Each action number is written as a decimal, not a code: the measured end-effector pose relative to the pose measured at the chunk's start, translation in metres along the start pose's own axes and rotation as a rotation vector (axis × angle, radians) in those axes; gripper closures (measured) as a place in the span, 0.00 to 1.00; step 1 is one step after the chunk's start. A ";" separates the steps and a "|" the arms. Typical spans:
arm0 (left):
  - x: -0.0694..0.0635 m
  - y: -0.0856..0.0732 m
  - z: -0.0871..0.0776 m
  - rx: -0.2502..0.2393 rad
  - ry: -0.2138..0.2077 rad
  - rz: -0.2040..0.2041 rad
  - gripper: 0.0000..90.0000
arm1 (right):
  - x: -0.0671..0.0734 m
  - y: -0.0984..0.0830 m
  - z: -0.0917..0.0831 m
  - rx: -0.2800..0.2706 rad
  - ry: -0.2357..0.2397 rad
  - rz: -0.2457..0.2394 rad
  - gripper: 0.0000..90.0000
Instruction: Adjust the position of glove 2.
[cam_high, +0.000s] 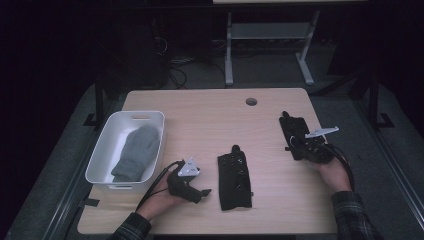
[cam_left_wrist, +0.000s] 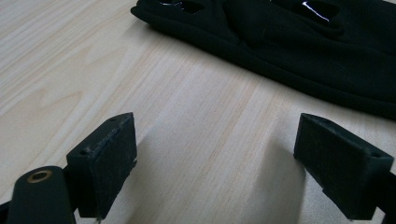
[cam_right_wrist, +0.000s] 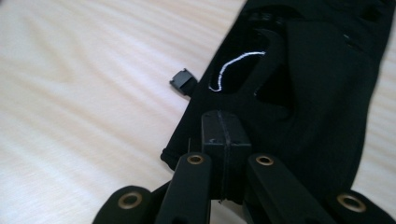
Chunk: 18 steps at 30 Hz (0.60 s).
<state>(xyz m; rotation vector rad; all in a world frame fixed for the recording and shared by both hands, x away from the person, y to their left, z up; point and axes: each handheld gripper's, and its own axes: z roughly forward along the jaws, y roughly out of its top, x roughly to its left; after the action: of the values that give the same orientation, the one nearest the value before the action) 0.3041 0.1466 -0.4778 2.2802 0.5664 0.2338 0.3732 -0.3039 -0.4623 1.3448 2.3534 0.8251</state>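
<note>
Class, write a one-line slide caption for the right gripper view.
Right gripper, jaws shut, resting over a black glove on the wooden table.

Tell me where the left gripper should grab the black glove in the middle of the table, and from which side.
Probably the cuff edge nearest the left gripper. The black glove lies flat and limp on the table, so a low approach from its left side, with the open fingers straddling the thin hem, looks easiest. The middle offers only flat cloth to pinch.

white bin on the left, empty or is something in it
Not empty. The white bin holds a grey mitten lying flat on its bottom, as the high view shows. Both black gloves lie out on the table.
</note>
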 end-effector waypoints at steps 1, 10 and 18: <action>0.000 0.000 0.000 0.000 0.000 0.000 0.13 | 0.004 -0.001 -0.001 0.003 0.009 -0.005 1.00; 0.000 0.000 0.000 -0.002 0.001 0.000 0.14 | 0.039 -0.003 -0.004 0.029 0.092 -0.070 1.00; 0.000 0.000 0.000 -0.003 0.001 0.001 0.14 | 0.065 -0.010 -0.011 0.036 0.151 -0.122 1.00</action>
<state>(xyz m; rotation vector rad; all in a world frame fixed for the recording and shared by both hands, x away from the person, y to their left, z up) 0.3041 0.1466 -0.4780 2.2772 0.5651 0.2359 0.3272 -0.2555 -0.4590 1.1763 2.5479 0.8797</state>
